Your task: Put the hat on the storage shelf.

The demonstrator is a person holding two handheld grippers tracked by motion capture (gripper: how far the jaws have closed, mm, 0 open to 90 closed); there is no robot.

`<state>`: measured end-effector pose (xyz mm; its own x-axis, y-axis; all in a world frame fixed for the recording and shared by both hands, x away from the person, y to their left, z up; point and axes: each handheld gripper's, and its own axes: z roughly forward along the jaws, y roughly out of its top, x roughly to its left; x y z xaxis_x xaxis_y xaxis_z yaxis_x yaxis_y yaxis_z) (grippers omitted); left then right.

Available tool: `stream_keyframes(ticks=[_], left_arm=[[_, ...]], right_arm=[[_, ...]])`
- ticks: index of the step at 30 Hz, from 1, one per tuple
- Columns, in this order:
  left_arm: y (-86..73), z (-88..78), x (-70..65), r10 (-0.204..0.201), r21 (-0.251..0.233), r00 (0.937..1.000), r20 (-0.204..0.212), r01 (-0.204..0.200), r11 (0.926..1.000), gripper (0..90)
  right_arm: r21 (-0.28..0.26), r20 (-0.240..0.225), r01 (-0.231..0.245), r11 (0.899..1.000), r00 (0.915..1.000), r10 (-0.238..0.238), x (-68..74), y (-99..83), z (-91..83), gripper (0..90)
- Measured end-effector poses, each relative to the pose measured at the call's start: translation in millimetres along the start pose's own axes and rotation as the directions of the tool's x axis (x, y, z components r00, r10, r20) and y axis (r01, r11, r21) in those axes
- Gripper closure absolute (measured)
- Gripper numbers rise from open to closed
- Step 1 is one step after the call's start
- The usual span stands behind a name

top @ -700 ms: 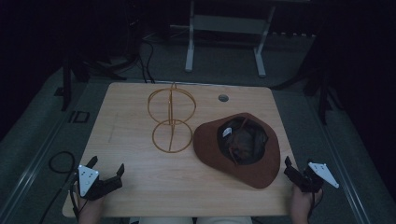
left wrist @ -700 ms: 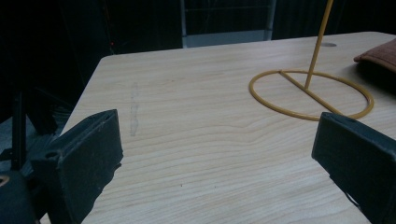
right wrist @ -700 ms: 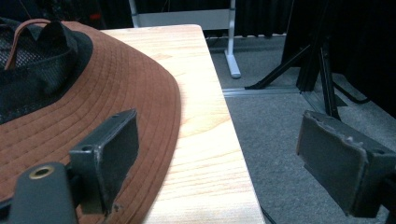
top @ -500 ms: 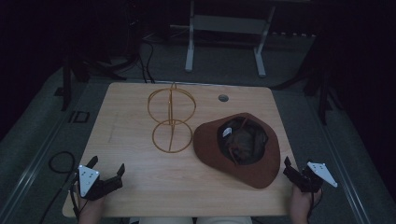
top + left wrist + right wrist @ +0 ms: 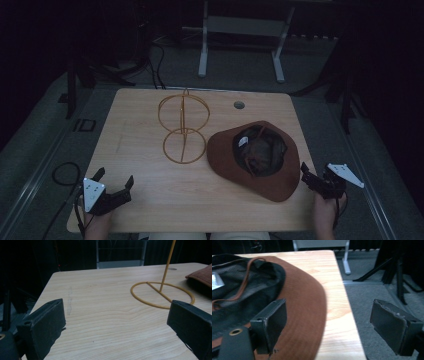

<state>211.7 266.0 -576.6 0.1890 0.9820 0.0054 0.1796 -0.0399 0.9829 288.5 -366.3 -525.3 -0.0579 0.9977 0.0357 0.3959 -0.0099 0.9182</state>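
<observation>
A brown wide-brimmed hat (image 5: 260,170) lies upside down on the right half of the wooden table (image 5: 145,130), its dark lining and a cord showing inside (image 5: 239,290). A golden wire hat stand (image 5: 183,127) stands left of it, its ring base (image 5: 162,296) flat on the wood. My left gripper (image 5: 114,179) is open at the table's front left corner, nothing between its jaws. My right gripper (image 5: 316,173) is open at the front right edge, just beside the hat's brim (image 5: 307,315), one jaw over the brim and one past the table edge.
A round grommet hole (image 5: 239,105) sits near the table's far edge. A white-legged frame (image 5: 240,45) stands on the grey floor beyond the table. Dark stands and cables flank both sides. A cable loop (image 5: 62,175) lies on the floor at the left.
</observation>
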Motion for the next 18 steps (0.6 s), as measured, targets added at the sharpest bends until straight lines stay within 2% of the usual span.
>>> stream_keyframes(ticks=[4, 9, 13, 15, 18], left_arm=[[0.6, 0.0, -1.5, 0.015, 0.022, 0.9998, -0.011, -0.014, 0.9997, 2.4], [0.1, 1.4, -4.3, 0.015, 0.04, 0.9999, 0.005, -0.015, 0.9991, 2.4], [2.0, 1.1, -7.4, 0.007, 0.044, 0.9996, 0.026, -0.008, 0.999, 2.5], [2.9, 1.0, -8.1, -0.009, 0.056, 0.9994, 0.034, 0.007, 0.9984, 2.5], [3.1, 1.3, -8.3, -0.019, 0.077, 0.9984, 0.053, 0.015, 0.9969, 2.5]], right_arm=[[0.061, -0.035, 0.017, 0.998, 0.9993, -0.015, 7.0, 11.6, 6.4, 13.8], [0.064, -0.07, 0.042, 0.997, 0.9969, -0.037, 15.6, 30.0, 10.6, 13.4], [0.075, -0.059, 0.071, 0.995, 0.996, -0.067, 24.8, 43.9, 16.9, 12.3], [0.076, -0.091, 0.073, 0.994, 0.9937, -0.066, 27.9, 49.0, 20.5, 12.1], [0.082, -0.11, 0.083, 0.993, 0.9912, -0.074, 34.7, 55.0, 26.8, 12.8]])
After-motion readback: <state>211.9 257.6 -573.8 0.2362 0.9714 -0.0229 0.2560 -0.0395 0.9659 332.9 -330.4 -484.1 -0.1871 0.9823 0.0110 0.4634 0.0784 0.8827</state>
